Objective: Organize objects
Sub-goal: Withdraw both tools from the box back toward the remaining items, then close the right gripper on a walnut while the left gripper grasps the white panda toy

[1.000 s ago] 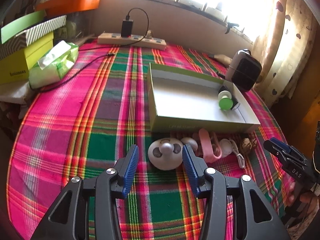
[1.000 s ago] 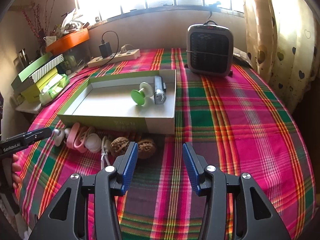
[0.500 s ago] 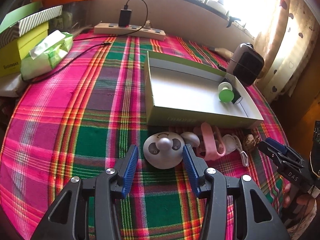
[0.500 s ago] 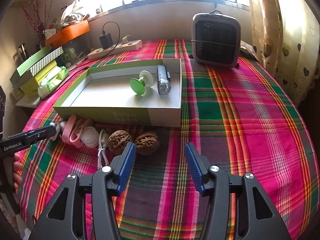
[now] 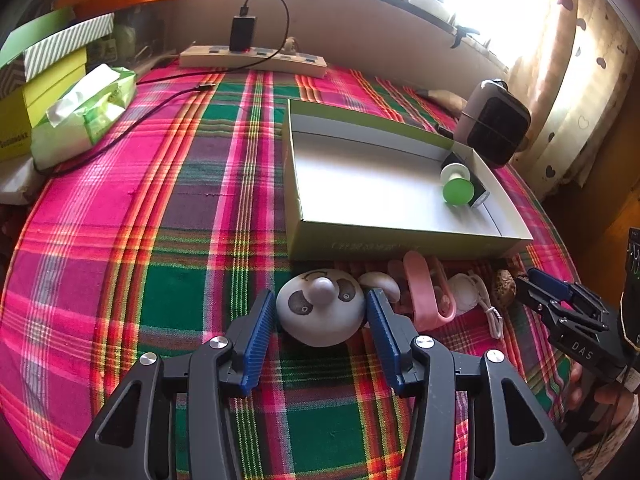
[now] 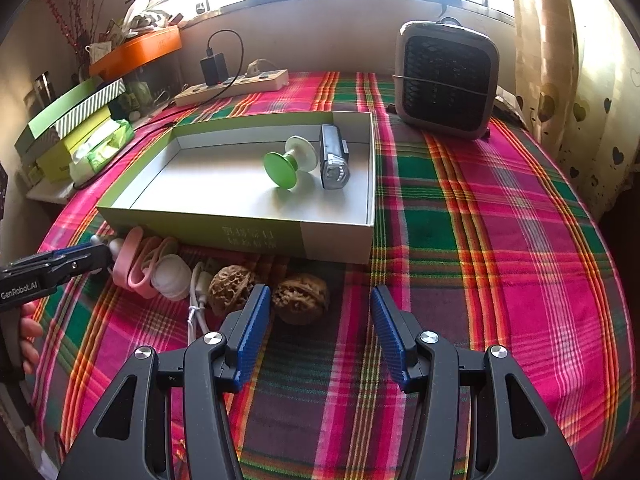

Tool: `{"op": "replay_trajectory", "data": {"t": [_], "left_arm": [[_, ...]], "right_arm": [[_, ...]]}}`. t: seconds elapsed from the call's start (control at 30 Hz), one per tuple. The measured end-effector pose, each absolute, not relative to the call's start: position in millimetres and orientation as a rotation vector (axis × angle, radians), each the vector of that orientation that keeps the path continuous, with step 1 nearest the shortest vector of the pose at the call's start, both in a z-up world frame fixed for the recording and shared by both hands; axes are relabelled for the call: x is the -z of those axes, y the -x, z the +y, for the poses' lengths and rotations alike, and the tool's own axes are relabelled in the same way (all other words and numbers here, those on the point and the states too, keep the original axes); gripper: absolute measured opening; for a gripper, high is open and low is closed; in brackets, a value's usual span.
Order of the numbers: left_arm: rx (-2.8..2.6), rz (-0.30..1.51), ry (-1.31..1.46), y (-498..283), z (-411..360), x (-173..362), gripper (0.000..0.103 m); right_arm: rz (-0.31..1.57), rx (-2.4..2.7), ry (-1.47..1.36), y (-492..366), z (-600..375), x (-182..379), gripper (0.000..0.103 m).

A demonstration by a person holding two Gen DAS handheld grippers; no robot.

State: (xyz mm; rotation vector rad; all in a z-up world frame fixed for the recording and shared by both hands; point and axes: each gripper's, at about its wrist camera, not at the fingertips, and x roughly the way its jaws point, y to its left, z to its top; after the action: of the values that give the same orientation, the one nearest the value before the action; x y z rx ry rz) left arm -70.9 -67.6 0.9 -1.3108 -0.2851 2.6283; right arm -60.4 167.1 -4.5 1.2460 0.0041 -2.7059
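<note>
A shallow green box [image 5: 320, 242] [image 6: 200, 222] lies on the plaid cloth with a green-and-white spool [image 5: 457, 188] [image 6: 289, 160] and a small dark light [image 6: 334, 157] inside. In front of it lie a white panda-face toy [image 5: 320, 310], a pink clip [image 5: 424, 292] [image 6: 132, 262], a white cable [image 6: 198, 300] and two walnuts [image 6: 234, 290] [image 6: 301, 298]. My left gripper [image 5: 320, 314] is open, its fingers on either side of the panda toy. My right gripper [image 6: 318, 322] is open, with the right walnut just inside its left finger.
A small fan heater [image 6: 446, 84] stands at the back right. A power strip [image 5: 252, 60] with a charger and cable lies at the back. A tissue pack [image 5: 86, 114] and stacked boxes [image 5: 32, 80] stand at the left edge.
My left gripper has moved forward so the panda toy now sits between its fingers. My right gripper has moved forward and down toward the walnuts.
</note>
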Motion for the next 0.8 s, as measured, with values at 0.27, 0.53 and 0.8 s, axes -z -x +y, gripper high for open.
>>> {"op": "replay_trajectory", "data": {"t": [0.27, 0.53, 0.8], "left_arm": [[-2.647, -0.271, 1.329, 75.8, -69.4, 1.3, 0.047], [-2.697, -0.197, 1.337, 79.5, -68.1, 0.2, 0.047], [-2.695, -0.226, 1.345, 78.3, -71.0, 0.2, 0.047]], "right_arm": [[0.02, 2.694, -1.289, 64.7, 165.8, 9.0, 0.053], [0.058, 2.697, -1.307, 66.0, 164.1, 10.6, 0.053], [0.057, 2.712, -1.314, 64.4, 166.0, 10.9, 0.053]]}}
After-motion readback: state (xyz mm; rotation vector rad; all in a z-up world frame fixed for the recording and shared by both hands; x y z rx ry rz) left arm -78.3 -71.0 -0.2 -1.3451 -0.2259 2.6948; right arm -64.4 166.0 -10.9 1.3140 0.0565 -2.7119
